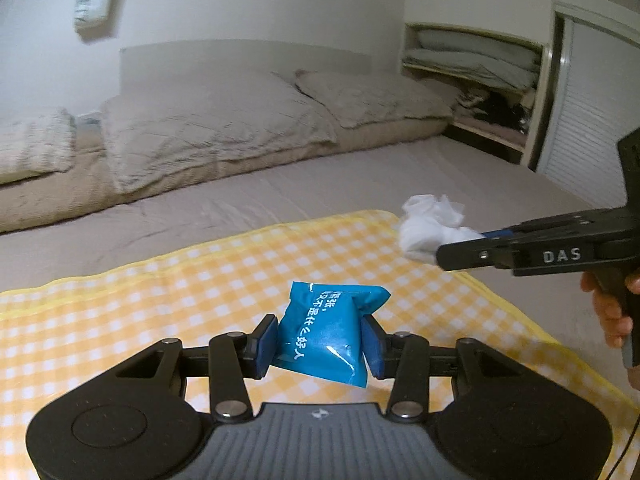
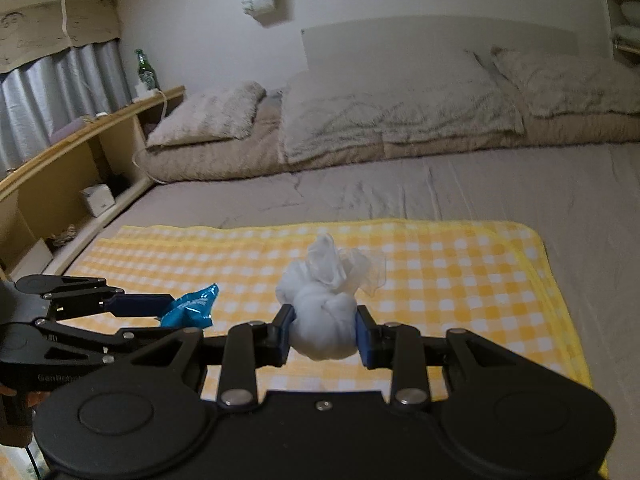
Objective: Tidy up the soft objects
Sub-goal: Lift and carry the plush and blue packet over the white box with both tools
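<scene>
we hold two soft things up over the yellow checked mat [image 2: 460, 264] spread on the bed [image 2: 520, 184]. our left gripper [image 1: 320, 338] has its jaws pinching a blue packet [image 1: 328, 332] by its sides, so it hangs clear of the mat. our right gripper [image 2: 324, 334] has its jaws pressed into a white knotted cloth bundle [image 2: 324, 320], loose ends upward. the two sit near each other, apart, likely so each can be set down in its own spot.
</scene>
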A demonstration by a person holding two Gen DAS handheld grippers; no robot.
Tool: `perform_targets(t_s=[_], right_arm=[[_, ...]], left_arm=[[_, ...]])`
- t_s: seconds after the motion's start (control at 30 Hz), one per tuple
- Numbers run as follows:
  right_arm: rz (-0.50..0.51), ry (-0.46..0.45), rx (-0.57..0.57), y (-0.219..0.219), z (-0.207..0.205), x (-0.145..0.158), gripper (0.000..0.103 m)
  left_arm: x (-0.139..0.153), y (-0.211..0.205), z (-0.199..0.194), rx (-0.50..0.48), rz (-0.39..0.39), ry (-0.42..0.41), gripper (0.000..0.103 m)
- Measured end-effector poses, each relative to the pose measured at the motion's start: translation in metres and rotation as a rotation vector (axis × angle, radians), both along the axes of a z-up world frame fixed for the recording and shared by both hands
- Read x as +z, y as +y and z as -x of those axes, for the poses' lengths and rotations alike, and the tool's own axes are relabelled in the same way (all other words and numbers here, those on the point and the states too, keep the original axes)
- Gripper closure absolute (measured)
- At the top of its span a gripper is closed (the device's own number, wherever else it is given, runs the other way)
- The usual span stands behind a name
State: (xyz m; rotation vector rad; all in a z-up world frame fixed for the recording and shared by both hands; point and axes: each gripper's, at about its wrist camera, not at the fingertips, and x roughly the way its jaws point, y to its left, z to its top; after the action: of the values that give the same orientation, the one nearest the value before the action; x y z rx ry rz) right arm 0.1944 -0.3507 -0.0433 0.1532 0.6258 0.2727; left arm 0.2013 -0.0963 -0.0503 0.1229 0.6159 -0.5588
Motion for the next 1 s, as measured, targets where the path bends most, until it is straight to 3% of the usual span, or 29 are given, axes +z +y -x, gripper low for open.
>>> perform_targets(t_s=[0.47,1.0], right_arm=[[0.007,-0.061,0.042,0.052,0.051,0.042,0.070],[-0.013,-0.059,0.144,0.141,0.059,0.044,0.070]], left_arm=[[0.042,0.085,0.053,0.174,0.019,-0.039,0.057],[0.045,0.191,0.088,0.368,0.020,-0.028,0.057]])
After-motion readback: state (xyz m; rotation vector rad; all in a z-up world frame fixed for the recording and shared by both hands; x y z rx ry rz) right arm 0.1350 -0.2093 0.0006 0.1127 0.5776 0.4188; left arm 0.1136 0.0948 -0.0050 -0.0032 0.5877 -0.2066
